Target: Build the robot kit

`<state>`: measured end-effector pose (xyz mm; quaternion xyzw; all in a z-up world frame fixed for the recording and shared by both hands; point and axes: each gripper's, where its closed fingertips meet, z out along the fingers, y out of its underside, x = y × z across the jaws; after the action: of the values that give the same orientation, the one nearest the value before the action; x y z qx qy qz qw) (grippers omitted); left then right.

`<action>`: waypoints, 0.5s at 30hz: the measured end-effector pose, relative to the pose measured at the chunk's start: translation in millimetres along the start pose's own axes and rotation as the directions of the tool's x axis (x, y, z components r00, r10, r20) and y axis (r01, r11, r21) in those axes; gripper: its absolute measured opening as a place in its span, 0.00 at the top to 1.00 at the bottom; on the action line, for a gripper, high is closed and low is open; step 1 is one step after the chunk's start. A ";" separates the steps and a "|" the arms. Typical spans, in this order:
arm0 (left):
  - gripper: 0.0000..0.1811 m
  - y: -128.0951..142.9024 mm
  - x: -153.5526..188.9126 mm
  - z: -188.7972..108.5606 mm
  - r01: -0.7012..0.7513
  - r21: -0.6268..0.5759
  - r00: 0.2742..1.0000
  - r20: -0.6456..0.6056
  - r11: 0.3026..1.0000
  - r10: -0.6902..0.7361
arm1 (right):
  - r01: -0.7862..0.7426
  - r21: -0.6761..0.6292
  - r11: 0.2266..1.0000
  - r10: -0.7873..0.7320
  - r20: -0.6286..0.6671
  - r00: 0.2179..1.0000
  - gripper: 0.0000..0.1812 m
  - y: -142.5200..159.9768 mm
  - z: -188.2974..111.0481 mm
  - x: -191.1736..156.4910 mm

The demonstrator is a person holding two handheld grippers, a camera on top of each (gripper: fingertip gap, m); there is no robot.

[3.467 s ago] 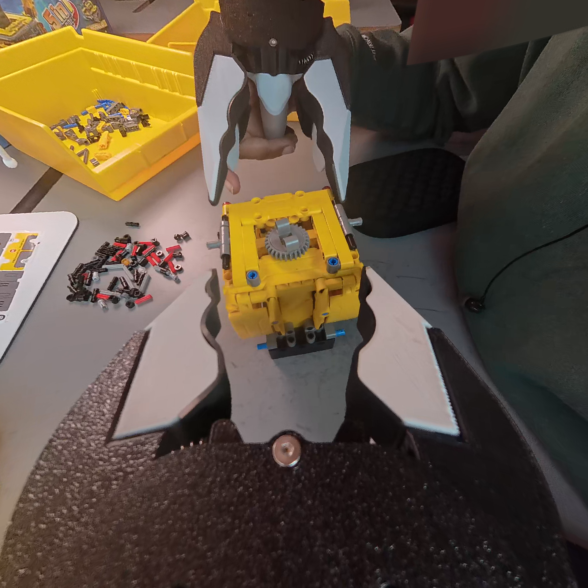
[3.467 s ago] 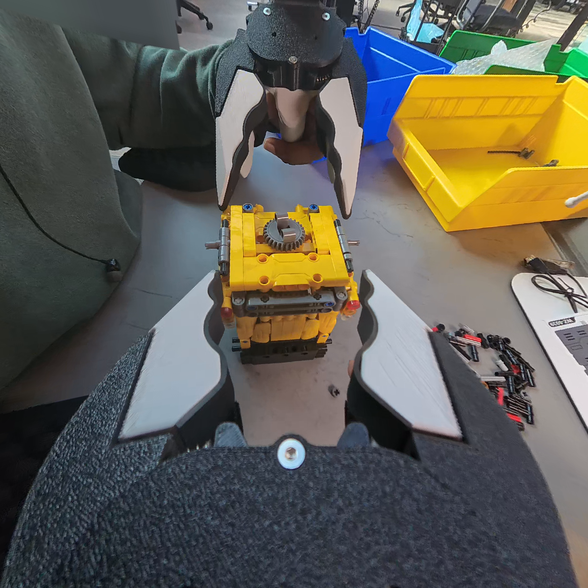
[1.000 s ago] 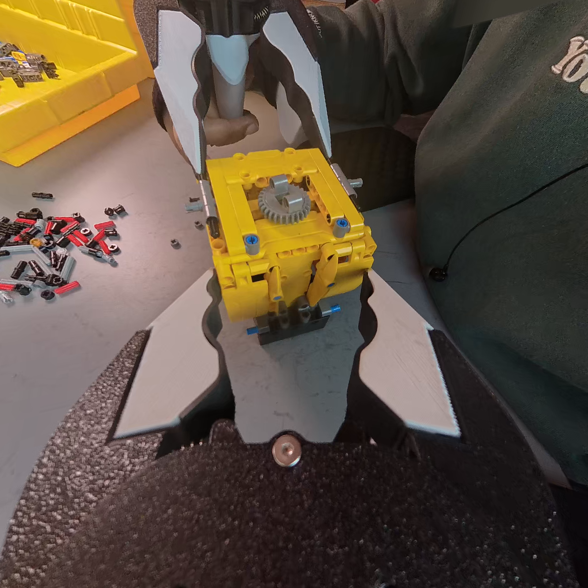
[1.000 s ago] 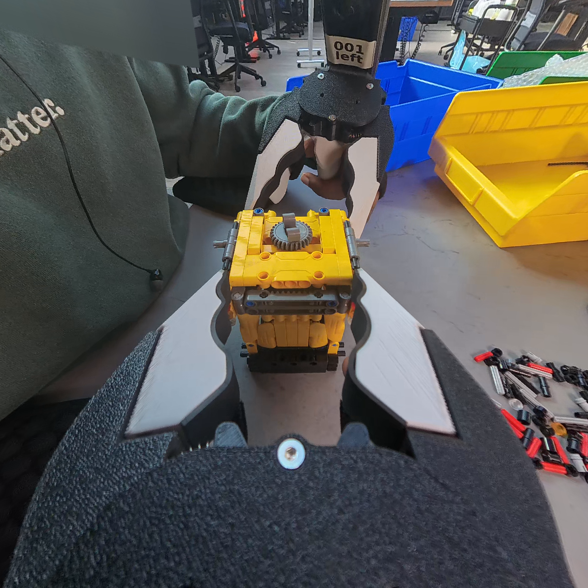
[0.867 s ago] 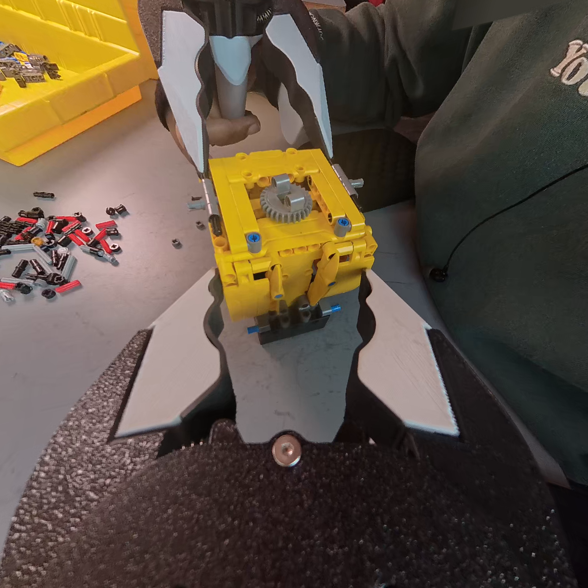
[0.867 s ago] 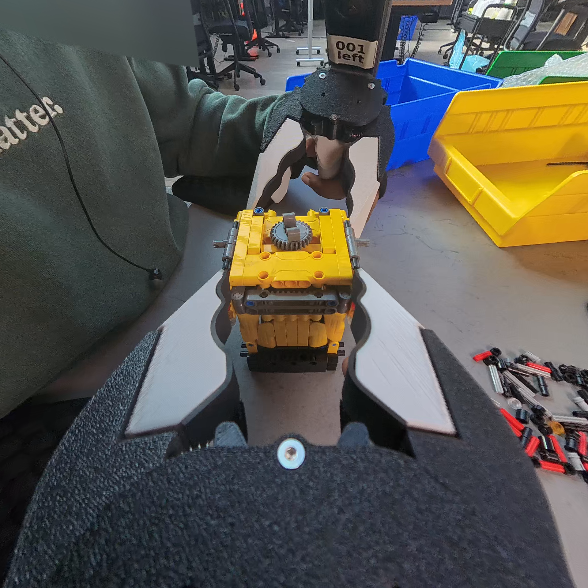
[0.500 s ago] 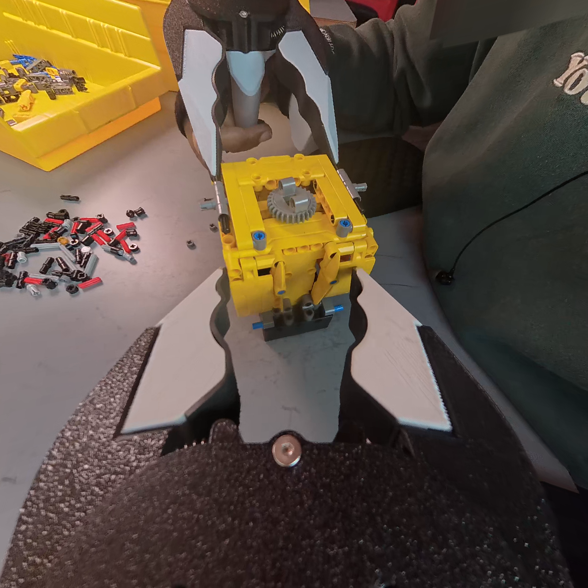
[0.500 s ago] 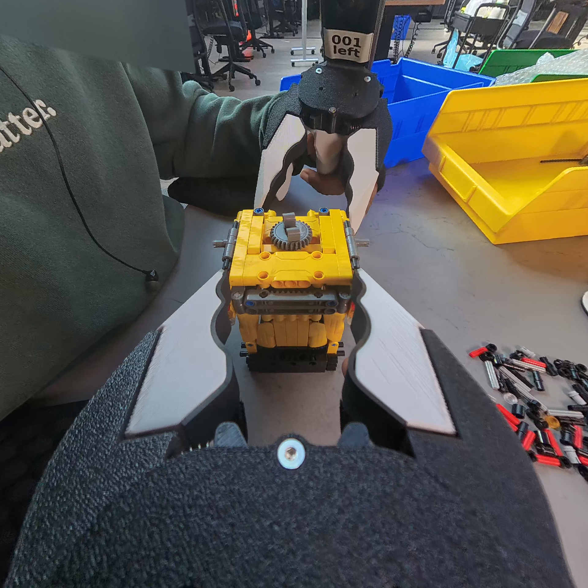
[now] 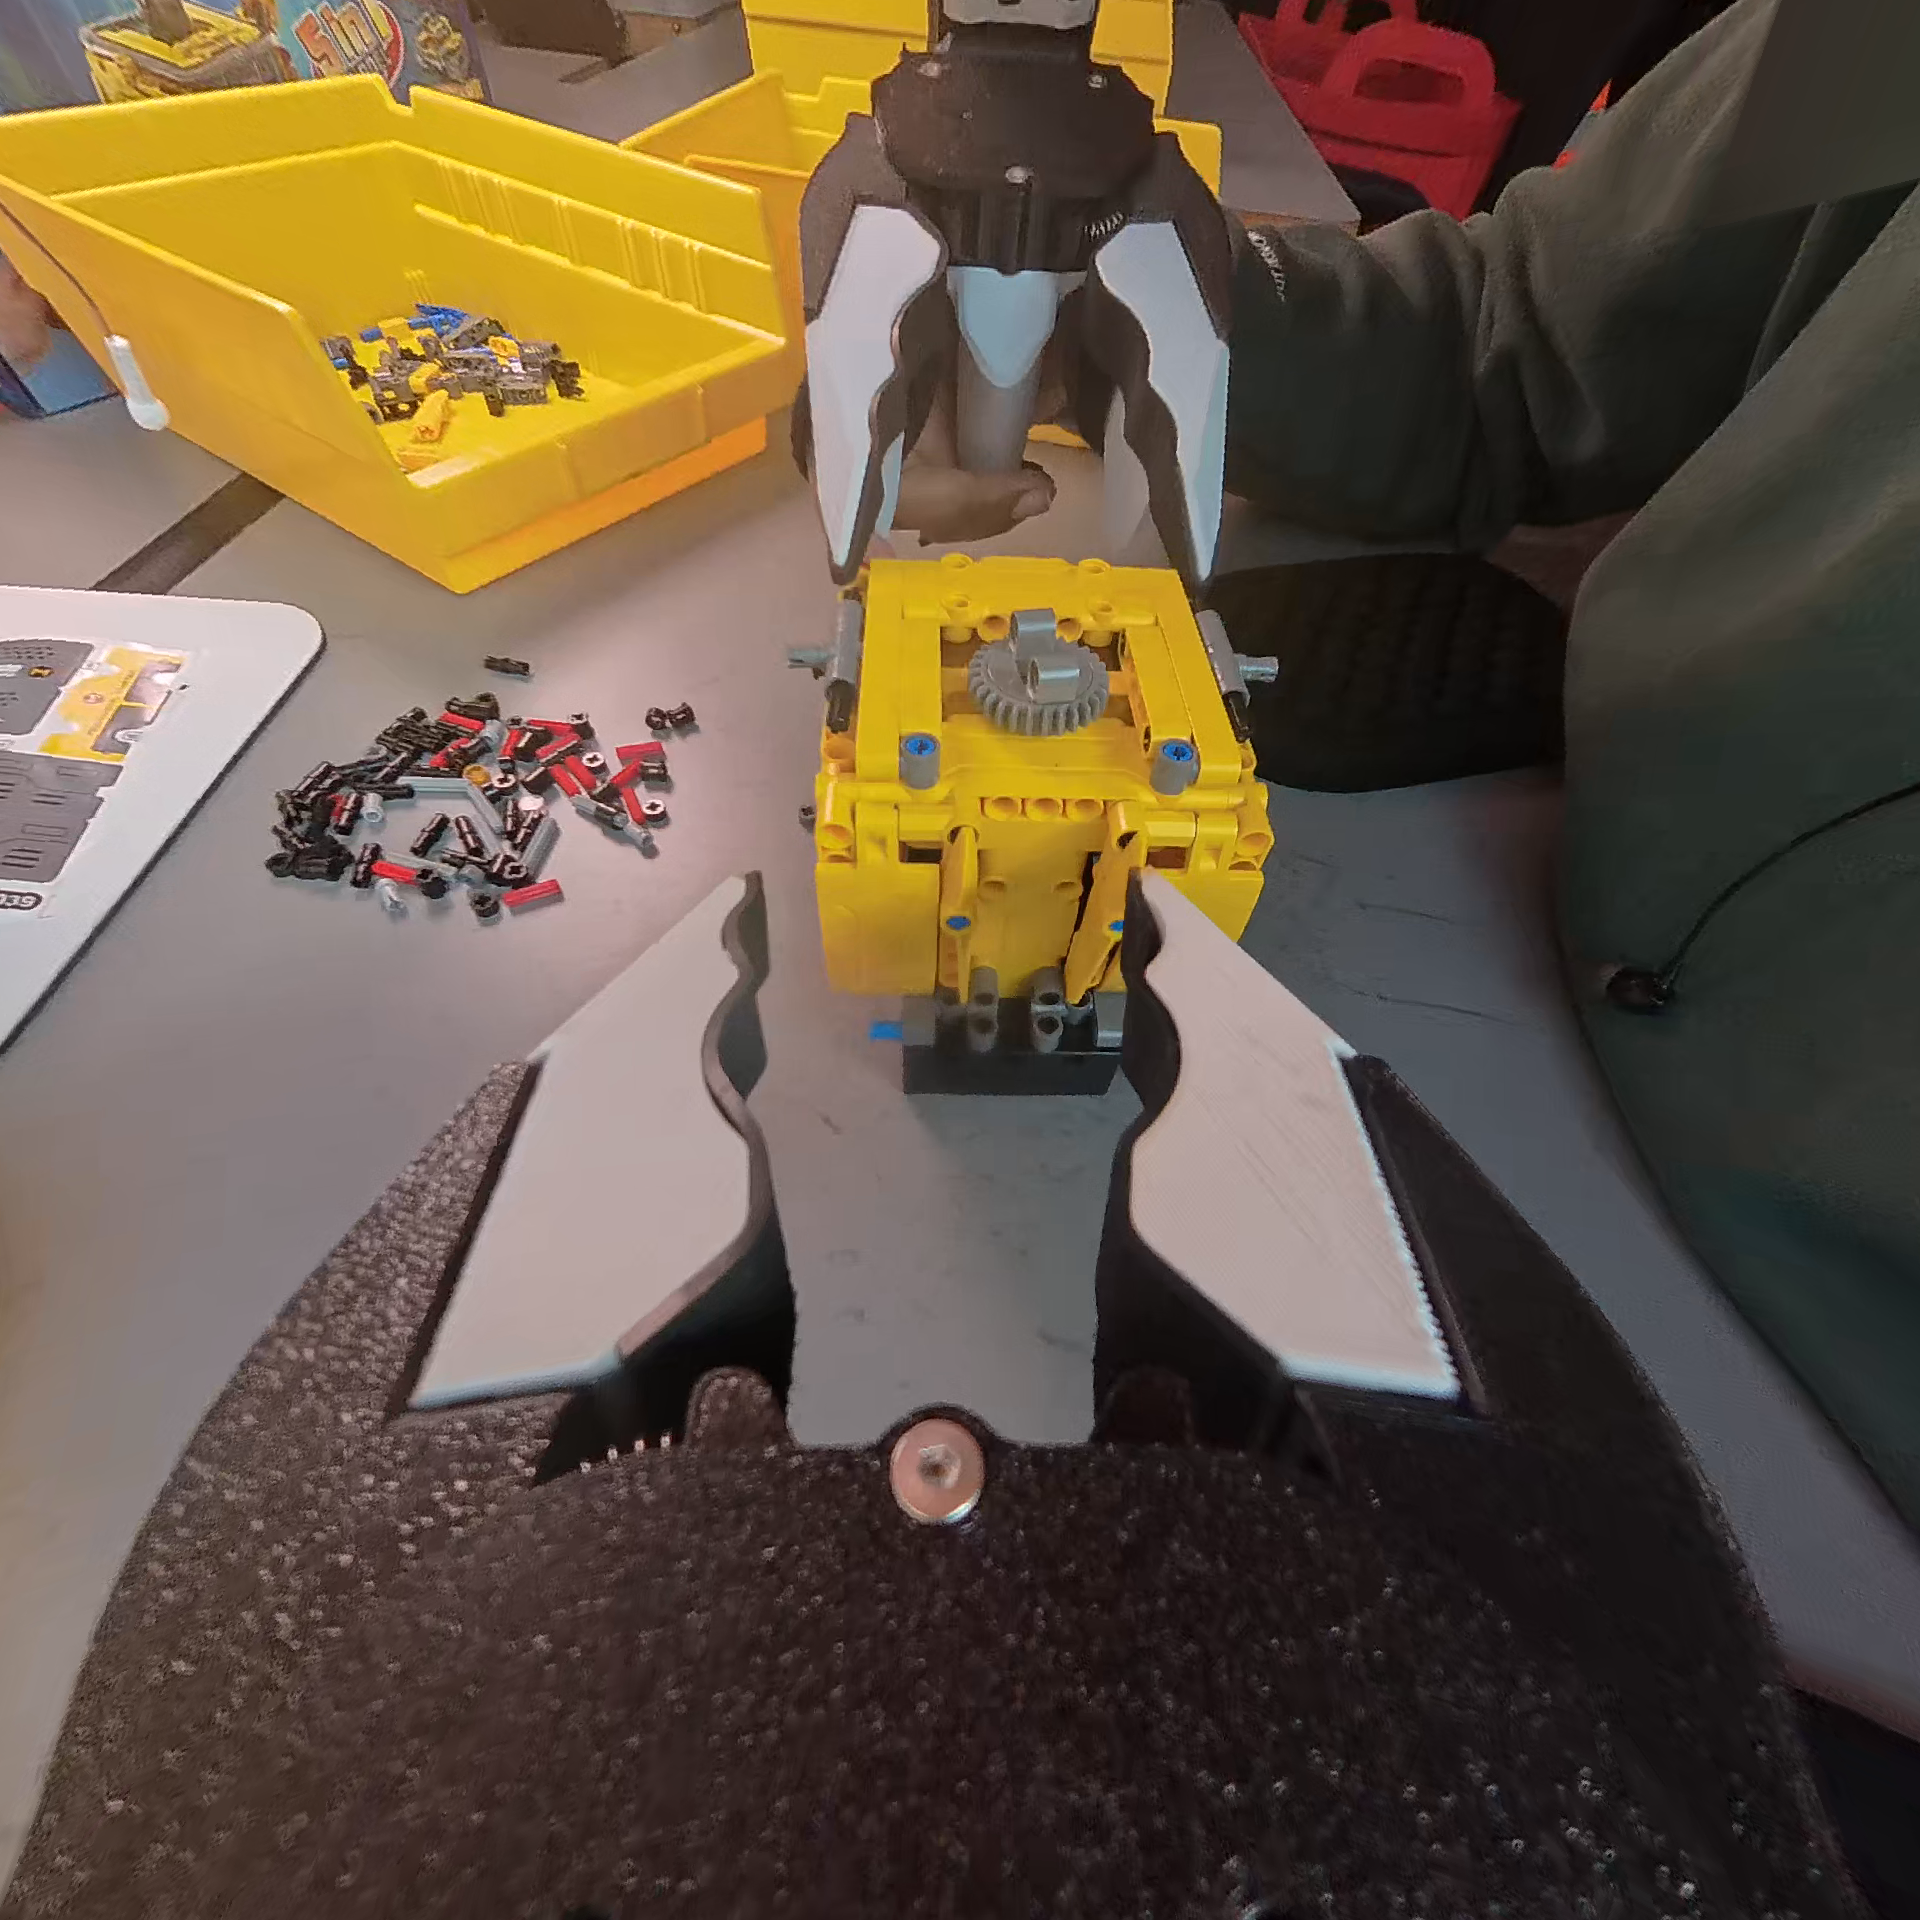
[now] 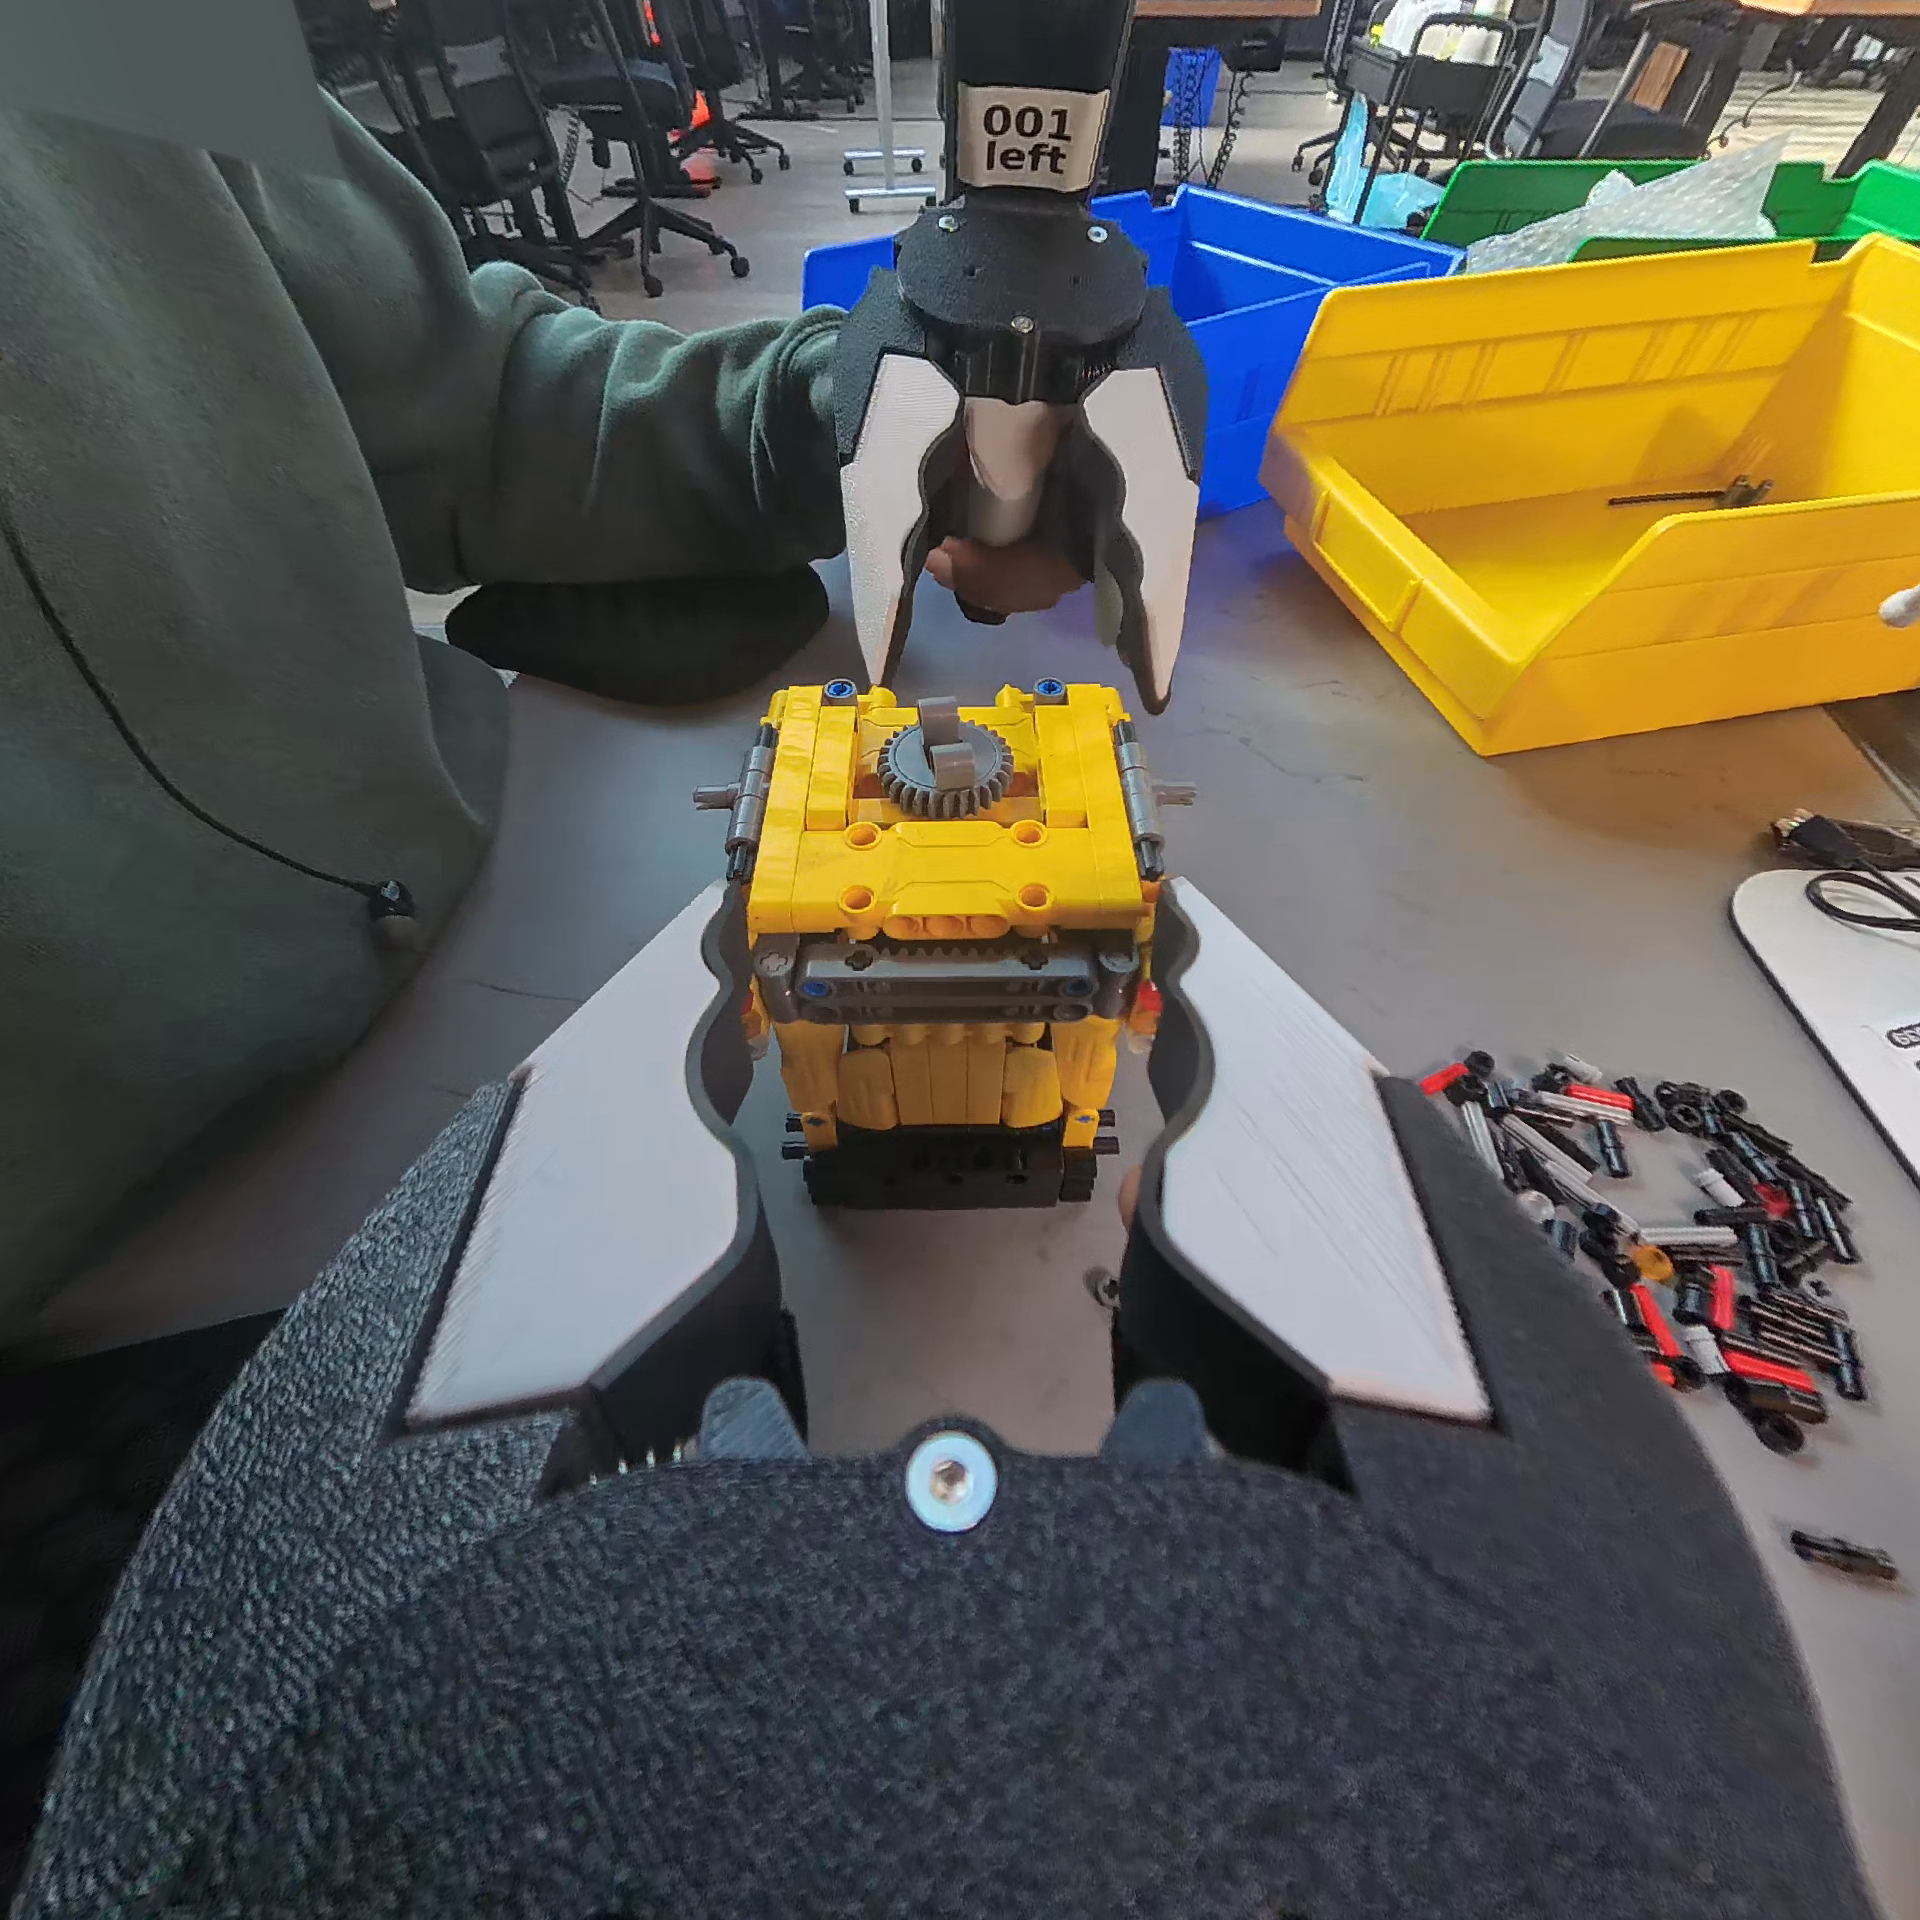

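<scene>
A yellow brick-built block model (image 9: 1039,831) with a grey gear (image 9: 1037,686) on top stands on its black base on the grey table. My right gripper (image 10: 948,899) is shut on the model (image 10: 945,883), its fingers pressed on the two sides by the grey beam. In the left wrist view it (image 9: 1021,569) sits at the model's far top corners. My left gripper (image 9: 943,904) is open and empty in front of the model, its right fingertip overlapping the model's front right. In the right wrist view it (image 10: 1018,686) hangs behind the model.
A pile of black and red pins (image 9: 468,800) lies left of the model, beside a white printed sheet (image 9: 125,727). A yellow bin (image 9: 582,457) holds small parts. Yellow (image 10: 1558,644) and blue (image 10: 1247,281) bins stand behind. A person's green sleeve (image 9: 1714,727) borders the table. Left tips to right tips: about 8 centimetres.
The right gripper closed on the model's sides early on and stays there. In the last second the left gripper drew back from the model, shifted left and narrowed a little.
</scene>
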<state>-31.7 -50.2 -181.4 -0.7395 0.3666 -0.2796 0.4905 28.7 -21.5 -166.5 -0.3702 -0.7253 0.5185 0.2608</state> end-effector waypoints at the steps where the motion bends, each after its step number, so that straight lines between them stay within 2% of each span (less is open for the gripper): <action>1: 0.62 -1.6 -2.4 -1.6 -0.001 0.007 1.000 0.016 1.000 0.001 | -0.002 0.011 1.000 0.002 0.002 1.000 0.57 -3.0 -3.3 -0.1; 3: 0.61 -8.1 -8.3 -5.9 0.006 0.032 0.998 0.059 0.999 -0.008 | -0.007 0.036 0.999 0.008 -0.022 1.000 0.57 -10.9 -12.2 3.5; 8: 0.60 -28.4 -18.3 -22.8 0.003 0.092 0.975 0.222 0.996 -0.023 | -0.005 0.084 0.996 0.021 -0.188 0.982 0.56 -22.7 -29.8 13.2; 11: 0.60 -31.3 -21.7 -34.0 -0.009 0.108 0.942 0.335 0.994 -0.027 | -0.003 0.098 0.995 0.031 -0.284 0.958 0.58 -14.1 -33.4 9.1; 15: 0.62 -31.2 -24.6 -51.5 0.046 0.165 0.864 0.489 0.985 -0.122 | -0.032 0.087 0.996 0.066 -0.422 0.904 0.64 5.0 -37.0 5.9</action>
<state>-77.3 -49.1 -135.0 -0.7635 0.1735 -0.1272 0.6089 54.8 4.8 -159.1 -0.4816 -0.6211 0.4599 0.4134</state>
